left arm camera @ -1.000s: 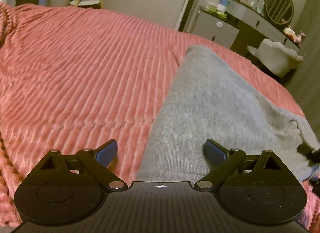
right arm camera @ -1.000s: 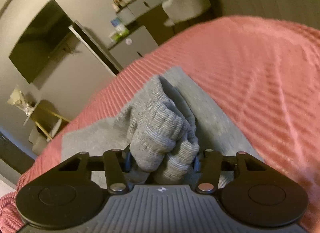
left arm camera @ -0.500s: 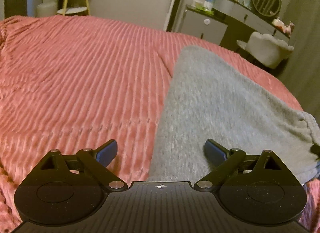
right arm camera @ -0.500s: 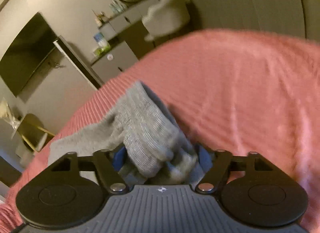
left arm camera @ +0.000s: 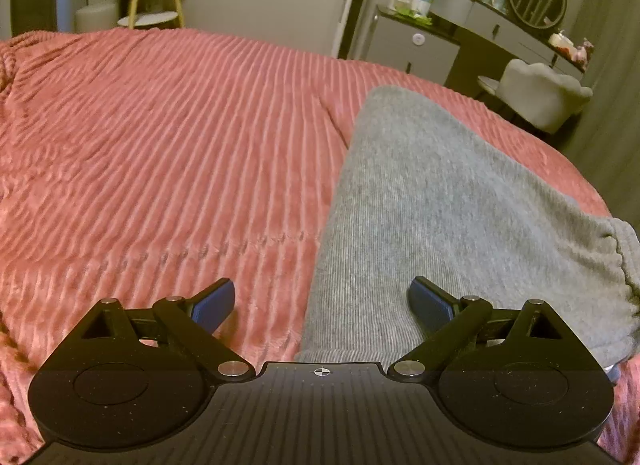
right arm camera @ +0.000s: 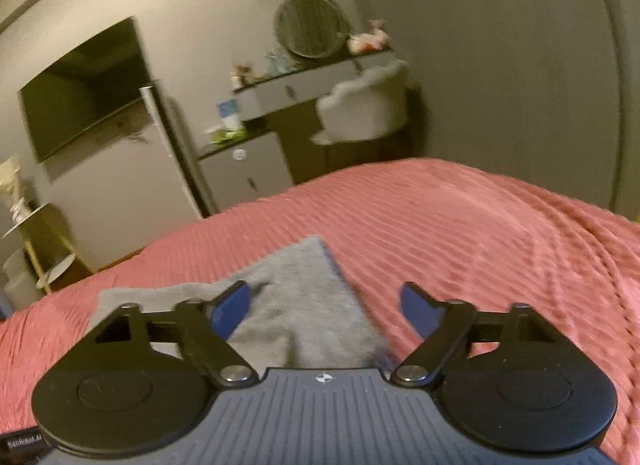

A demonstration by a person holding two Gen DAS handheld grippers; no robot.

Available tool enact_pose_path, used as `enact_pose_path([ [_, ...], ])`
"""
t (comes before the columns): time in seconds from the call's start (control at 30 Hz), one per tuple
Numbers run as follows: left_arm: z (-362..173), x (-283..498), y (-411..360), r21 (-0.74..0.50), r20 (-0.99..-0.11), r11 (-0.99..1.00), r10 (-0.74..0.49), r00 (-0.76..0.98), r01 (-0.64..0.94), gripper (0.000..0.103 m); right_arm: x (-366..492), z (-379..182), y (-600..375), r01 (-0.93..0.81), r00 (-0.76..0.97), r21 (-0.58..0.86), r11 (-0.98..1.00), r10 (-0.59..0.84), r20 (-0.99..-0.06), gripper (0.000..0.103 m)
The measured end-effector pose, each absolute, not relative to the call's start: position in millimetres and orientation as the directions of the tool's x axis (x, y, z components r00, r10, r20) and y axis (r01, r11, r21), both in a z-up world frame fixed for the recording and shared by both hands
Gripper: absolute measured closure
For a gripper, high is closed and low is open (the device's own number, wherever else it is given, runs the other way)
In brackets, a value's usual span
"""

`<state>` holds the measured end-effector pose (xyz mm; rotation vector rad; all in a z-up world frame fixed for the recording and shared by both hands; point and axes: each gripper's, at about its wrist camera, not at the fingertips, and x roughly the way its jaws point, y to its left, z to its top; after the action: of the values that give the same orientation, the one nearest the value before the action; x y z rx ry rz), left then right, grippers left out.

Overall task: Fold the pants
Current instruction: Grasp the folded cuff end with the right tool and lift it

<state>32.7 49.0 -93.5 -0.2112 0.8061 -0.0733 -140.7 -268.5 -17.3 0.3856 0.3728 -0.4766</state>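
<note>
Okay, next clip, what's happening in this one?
A person with a handheld gripper in each hand is folding grey pants on a bed with a pink ribbed bedspread. At this moment neither gripper holds the fabric: the left gripper is open over the near edge of the pants, and the right gripper is open too, with the cloth lying flat beneath it. The pants look folded over on the bedspread, elastic hem bunched at the right in the left wrist view.
</note>
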Motion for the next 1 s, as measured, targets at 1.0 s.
enact_pose_path([
  [1.0,-93,58,-3,0.037,-0.681,0.986,-0.094,0.727,0.163,0.008,-119,-80,-303,0.553,0.759,0.406,0.727,-0.239,-0.606,0.002],
])
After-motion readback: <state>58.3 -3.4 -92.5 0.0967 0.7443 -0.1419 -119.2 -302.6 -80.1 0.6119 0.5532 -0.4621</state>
